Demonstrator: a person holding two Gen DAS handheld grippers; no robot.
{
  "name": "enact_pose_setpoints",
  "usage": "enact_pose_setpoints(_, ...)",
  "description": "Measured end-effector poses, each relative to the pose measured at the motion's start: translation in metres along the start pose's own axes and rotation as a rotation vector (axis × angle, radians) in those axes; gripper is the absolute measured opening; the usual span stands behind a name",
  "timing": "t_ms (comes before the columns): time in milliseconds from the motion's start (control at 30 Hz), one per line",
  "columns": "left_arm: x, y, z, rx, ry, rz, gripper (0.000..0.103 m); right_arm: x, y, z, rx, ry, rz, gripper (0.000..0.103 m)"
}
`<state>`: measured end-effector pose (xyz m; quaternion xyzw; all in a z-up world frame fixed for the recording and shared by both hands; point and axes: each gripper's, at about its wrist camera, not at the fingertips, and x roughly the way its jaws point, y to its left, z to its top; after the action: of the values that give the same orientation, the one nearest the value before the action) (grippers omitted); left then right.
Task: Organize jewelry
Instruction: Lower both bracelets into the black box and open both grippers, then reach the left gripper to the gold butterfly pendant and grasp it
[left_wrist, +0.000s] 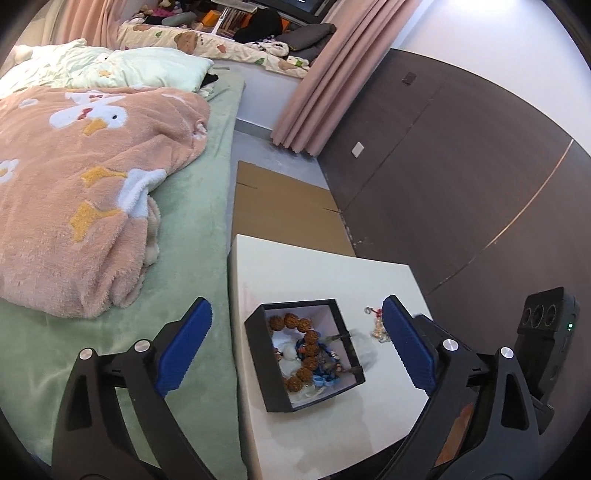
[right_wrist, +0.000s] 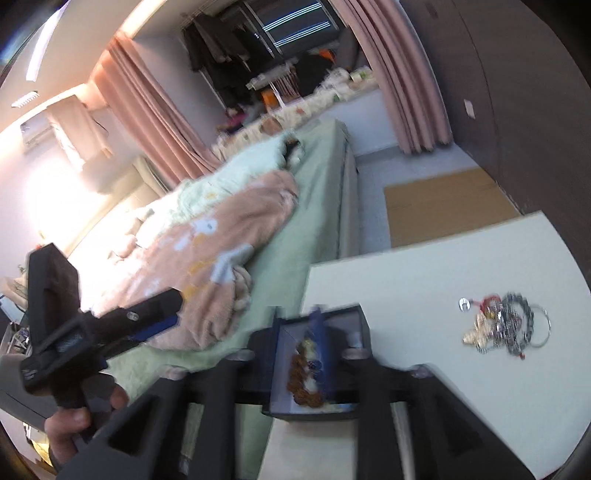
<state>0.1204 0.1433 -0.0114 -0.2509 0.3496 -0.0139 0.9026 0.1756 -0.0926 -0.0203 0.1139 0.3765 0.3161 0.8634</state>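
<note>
A black box (left_wrist: 271, 373) with a white inside sits on the white table (left_wrist: 325, 273). It holds a brown bead bracelet (left_wrist: 301, 323) and blue and white pieces. My left gripper (left_wrist: 295, 350) is open, its blue pads spread wide on either side of the box, above it. A small heap of jewelry (left_wrist: 378, 326) lies right of the box. In the right wrist view the box (right_wrist: 314, 362) is blurred, and my right gripper (right_wrist: 319, 332) is over it with its blue pads together. The loose pile of bracelets and chains (right_wrist: 506, 325) lies to the right.
A bed with a green sheet (left_wrist: 192, 229) and a pink blanket (left_wrist: 85, 192) borders the table's left edge. Flat cardboard (left_wrist: 280, 206) lies on the floor beyond the table. A dark panelled wall (left_wrist: 461, 166) runs along the right. The left gripper held in a hand (right_wrist: 74, 350) shows in the right wrist view.
</note>
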Motion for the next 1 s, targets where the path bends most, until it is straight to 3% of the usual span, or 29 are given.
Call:
enact_pose_setpoints(33,0.001,0.000,0.000,-0.004,0.005,0.000,0.093,-0.003,-0.005,-0.001,0.013,-0.018,-0.025,0.067)
enact_pose_setpoints(200,0.004,-0.009,-0.001,0.007,0.000,-0.003,0.097,-0.021,-0.028,0.000,0.049,-0.041,-0.080,0.069)
enact_pose_setpoints(267,0.006,-0.017,-0.002,0.022,-0.004,-0.011,0.097,-0.030,-0.037,-0.001,0.062,-0.048,-0.109,0.082)
enact_pose_setpoints(433,0.014,-0.038,-0.003,0.046,-0.009,-0.022,0.097,-0.051,-0.062,-0.001,0.105,-0.066,-0.149,0.096)
enact_pose_setpoints(600,0.026,-0.058,-0.007,0.068,0.009,-0.038,0.097,-0.076,-0.098,0.001,0.183,-0.095,-0.213,0.096)
enact_pose_setpoints(1000,0.063,-0.108,-0.019,0.136,0.052,-0.069,0.097,-0.111,-0.154,-0.001,0.285,-0.113,-0.247,0.096)
